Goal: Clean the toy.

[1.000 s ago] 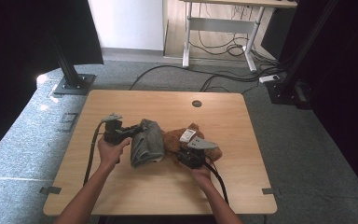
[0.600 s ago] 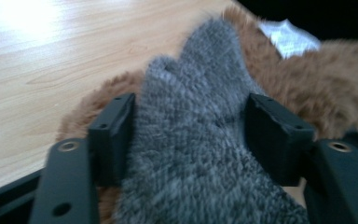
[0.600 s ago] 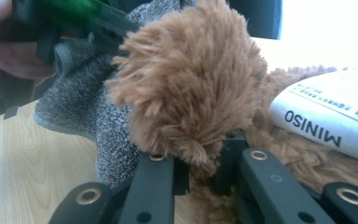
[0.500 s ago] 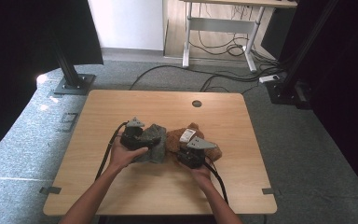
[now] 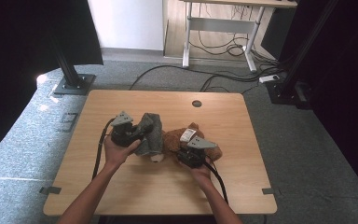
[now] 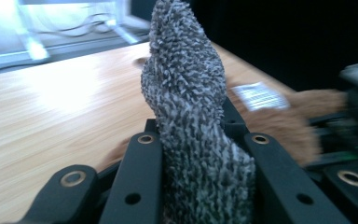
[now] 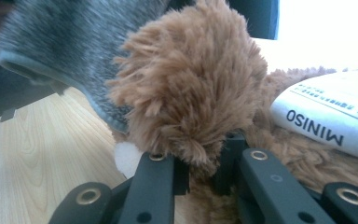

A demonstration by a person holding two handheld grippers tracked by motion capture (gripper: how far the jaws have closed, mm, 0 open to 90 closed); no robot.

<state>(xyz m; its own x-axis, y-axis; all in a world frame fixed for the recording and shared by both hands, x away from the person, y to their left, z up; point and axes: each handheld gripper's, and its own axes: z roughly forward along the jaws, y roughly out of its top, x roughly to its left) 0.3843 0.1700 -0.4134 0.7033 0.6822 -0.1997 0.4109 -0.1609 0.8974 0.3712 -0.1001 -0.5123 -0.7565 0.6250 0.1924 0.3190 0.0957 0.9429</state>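
The wooden table holds a brown teddy bear lying down. It has a white tag on it. A fuzzy grey sock-like piece of clothing is being pulled over the bear.

The grey clothing sits between the two tongs, right in front of the left tongs. Their jaws have just been closing, and now they pinch a bunch of the grey fabric, which stands up tall between them. The bear lies in front of the right tongs, partly under the grey clothing. The right tongs are shut tight on a tuft of the bear's brown fur, holding the toy down.

I think the dressing is about half done. The grey piece already covers the bear's end near the left tongs. The rest of the bear, next to the right tongs, is bare. What is left is to tug the clothing farther along the body.
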